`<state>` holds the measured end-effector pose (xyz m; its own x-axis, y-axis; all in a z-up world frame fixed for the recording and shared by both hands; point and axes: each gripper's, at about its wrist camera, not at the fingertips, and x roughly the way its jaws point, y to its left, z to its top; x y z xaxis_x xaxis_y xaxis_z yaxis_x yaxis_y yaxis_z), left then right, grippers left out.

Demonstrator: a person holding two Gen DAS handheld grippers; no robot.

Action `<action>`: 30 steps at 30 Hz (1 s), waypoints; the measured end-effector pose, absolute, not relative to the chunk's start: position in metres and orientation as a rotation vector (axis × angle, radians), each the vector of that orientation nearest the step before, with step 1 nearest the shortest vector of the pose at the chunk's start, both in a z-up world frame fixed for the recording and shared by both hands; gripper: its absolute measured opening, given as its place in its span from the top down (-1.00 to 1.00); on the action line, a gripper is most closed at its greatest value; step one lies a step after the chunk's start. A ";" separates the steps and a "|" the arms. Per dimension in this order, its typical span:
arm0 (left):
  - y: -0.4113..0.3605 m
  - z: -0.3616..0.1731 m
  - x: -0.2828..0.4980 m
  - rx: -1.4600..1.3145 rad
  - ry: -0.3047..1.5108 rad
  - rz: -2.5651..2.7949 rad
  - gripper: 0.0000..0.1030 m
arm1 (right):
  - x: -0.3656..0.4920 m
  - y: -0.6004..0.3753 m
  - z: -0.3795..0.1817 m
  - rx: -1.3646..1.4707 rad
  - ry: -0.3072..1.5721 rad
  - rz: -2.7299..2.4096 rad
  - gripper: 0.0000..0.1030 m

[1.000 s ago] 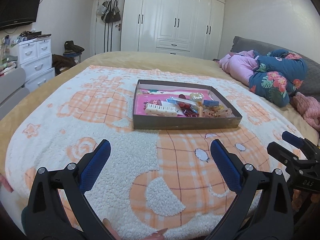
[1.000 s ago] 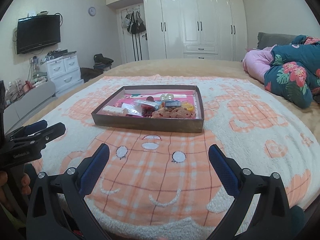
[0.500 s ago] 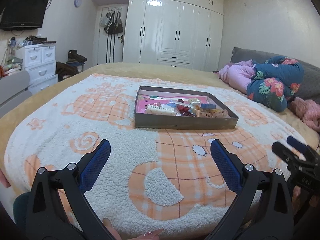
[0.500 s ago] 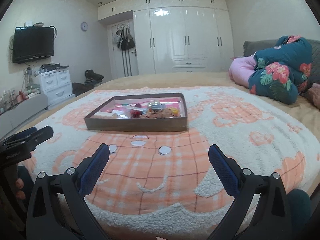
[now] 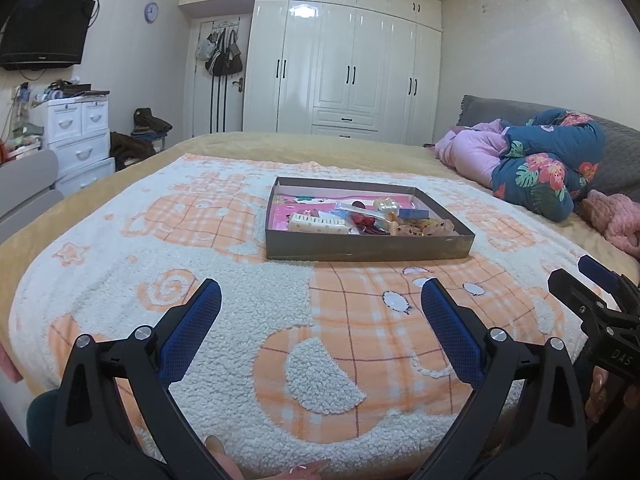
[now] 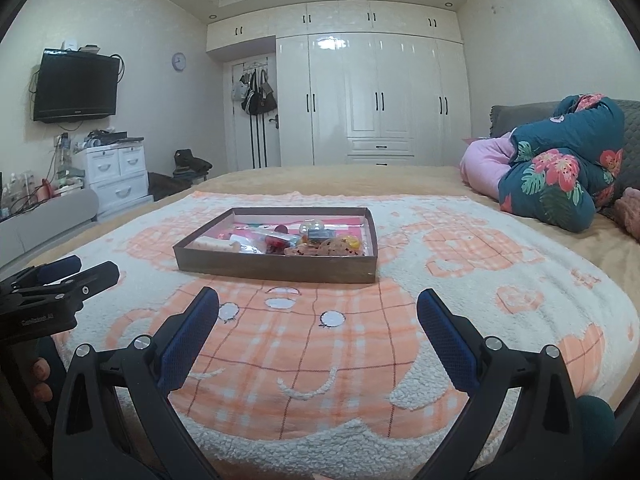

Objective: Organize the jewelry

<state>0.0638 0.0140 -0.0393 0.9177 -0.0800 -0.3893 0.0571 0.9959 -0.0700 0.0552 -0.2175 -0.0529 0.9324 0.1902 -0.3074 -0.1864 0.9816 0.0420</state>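
A shallow brown cardboard tray (image 5: 368, 247) (image 6: 276, 268) with a pink lining lies on the orange-and-white fleece blanket, mid-bed. It holds a jumble of jewelry and hair pieces: a white comb clip (image 5: 316, 222), red beads (image 5: 362, 220), a pearly ball (image 5: 385, 205). My left gripper (image 5: 321, 312) hovers open over the blanket's near part, well short of the tray, nothing between its blue pads. My right gripper (image 6: 318, 314) is likewise open and empty, in front of the tray. Each gripper shows at the edge of the other's view.
The blanket (image 5: 160, 248) covers a tan bedspread. Folded floral and pink quilts (image 5: 548, 168) pile at the bed's right end. A white wardrobe (image 6: 372, 100) fills the far wall. White drawers (image 6: 116, 176), a wall television (image 6: 76, 85) and a grey chair back (image 5: 24, 188) stand left.
Both grippers have drawn back and dropped lower, tilting up, so the tray looks flatter and farther. Both stayed open and empty.
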 end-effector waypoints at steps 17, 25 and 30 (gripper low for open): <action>0.014 -0.039 0.064 -0.051 0.399 -0.064 -0.78 | 0.051 -0.217 -0.051 0.011 0.311 0.190 -0.87; 0.014 -0.038 0.064 -0.050 0.400 -0.063 -0.78 | 0.051 -0.217 -0.051 0.011 0.311 0.189 -0.88; 0.013 -0.038 0.064 -0.049 0.400 -0.061 -0.78 | 0.051 -0.217 -0.051 0.011 0.309 0.189 -0.88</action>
